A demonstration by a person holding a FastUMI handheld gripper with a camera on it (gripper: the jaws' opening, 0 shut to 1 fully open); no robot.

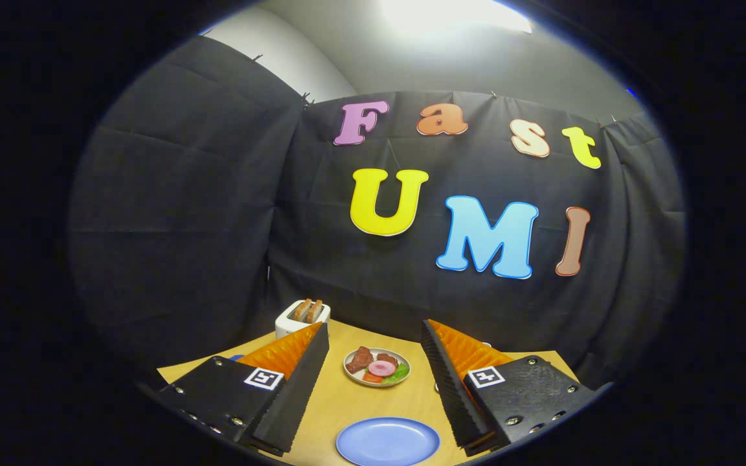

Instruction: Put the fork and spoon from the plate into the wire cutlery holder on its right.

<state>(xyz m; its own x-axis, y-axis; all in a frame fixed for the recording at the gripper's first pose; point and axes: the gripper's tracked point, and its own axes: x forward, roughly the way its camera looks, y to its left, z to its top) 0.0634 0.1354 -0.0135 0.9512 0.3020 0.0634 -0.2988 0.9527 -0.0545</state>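
The gripper (pixel 373 349) is hovering above the table (pixel 327 404), fingers wide apart and empty, the blue plate (pixel 387 441) lying between them. I am seeing no cutlery yet; it probably needs tilting down first.

The tongs (pixel 375 336) stood wide apart, gripping nothing, above the worktop (pixel 327 401). Between them lay a blue plate (pixel 388 442); beyond, a dish of food (pixel 377 367) and a toaster (pixel 302 317).
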